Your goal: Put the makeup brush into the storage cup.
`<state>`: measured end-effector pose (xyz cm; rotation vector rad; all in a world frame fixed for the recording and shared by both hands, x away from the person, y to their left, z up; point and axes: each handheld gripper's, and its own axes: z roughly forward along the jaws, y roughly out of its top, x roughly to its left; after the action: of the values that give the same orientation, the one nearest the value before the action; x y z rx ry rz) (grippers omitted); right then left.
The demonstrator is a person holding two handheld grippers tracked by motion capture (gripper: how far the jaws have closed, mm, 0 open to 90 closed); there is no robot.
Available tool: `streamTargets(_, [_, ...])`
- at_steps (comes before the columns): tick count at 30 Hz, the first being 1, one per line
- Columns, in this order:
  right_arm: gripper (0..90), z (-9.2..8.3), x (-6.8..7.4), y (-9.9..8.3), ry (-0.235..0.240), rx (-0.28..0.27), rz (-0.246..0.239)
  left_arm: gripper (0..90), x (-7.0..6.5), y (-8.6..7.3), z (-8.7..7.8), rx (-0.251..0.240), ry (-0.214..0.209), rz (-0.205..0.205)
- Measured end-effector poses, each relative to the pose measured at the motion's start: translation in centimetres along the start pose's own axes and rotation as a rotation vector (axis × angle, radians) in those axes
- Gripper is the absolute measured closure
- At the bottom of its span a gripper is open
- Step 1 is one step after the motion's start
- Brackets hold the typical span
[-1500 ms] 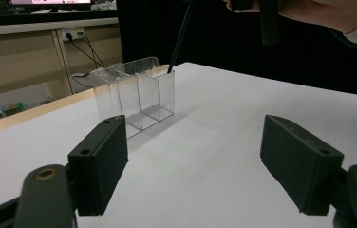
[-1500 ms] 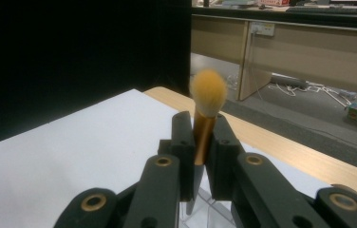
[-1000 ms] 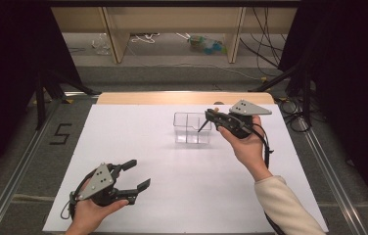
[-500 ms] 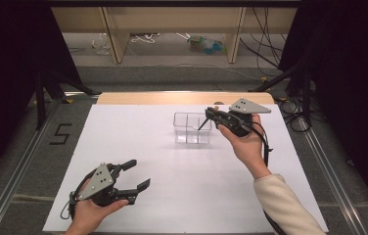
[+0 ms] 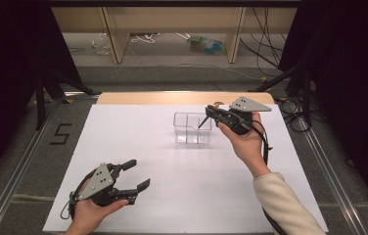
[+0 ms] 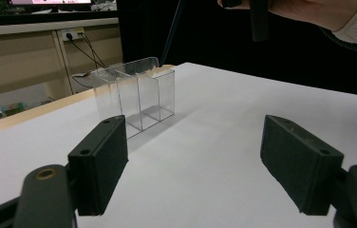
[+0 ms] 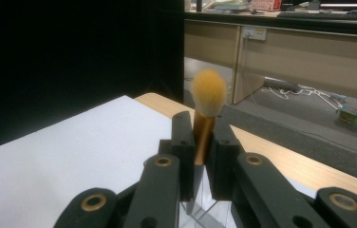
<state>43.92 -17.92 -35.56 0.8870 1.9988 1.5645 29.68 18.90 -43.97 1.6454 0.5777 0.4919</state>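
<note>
While the right hand-held gripper (image 5: 210, 116) is held above the far right part of the counter (image 5: 182, 191), its jaws are clamped on a makeup brush (image 7: 206, 111). In the right gripper view the pads press on the gold ferrule from both sides, just below the bristles. The brush's long axis runs along the jaws in that view: the orange-tipped bristle head stands clear beyond the jaw tips, and the handle end passes back between the jaws, where it is hidden. In the high view a thin dark handle slants down and to the left from the gripper, its lower end over the right compartment of the clear organiser box (image 5: 192, 128); whether the tip touches the box cannot be told. The left gripper view shows the same dark shaft as a steep slanted line above the box, with the box's dividers standing upright on the white surface.

The left hand-held gripper (image 5: 134, 175) is held low over the near left part of the counter, well apart from the box. Its jaws stand wide apart with nothing between them, and they point toward the box.
</note>
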Motion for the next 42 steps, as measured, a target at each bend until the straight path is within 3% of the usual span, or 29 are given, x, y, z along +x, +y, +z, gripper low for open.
streamTargets(1, [84.0,0.1,-0.2,0.0,-0.008,-0.016,-0.022,24.2,0.0,0.0,0.0,0.000,0.000,-0.005])
streamTargets(9, [84.1,0.2,-0.2,0.1,-0.011,-0.020,-0.027,24.2,0.0,0.0,0.0,0.001,0.001,-0.007])
streamTargets(11, [84.1,0.2,-0.1,0.1,-0.006,-0.008,-0.007,24.1,0.0,0.0,0.0,0.003,0.002,-0.006])
streamTargets(16, [84.0,0.4,-0.2,0.2,-0.012,-0.022,-0.026,24.1,0.0,0.0,0.0,0.000,0.001,-0.007])
streamTargets(38, [84.0,0.9,-0.3,0.3,-0.016,-0.019,-0.014,24.1,0.0,0.0,0.0,0.000,0.000,-0.006])
streamTargets(42, [84.0,1.1,-0.5,0.3,-0.025,-0.033,-0.032,24.1,0.0,0.0,0.0,0.000,0.000,-0.007])
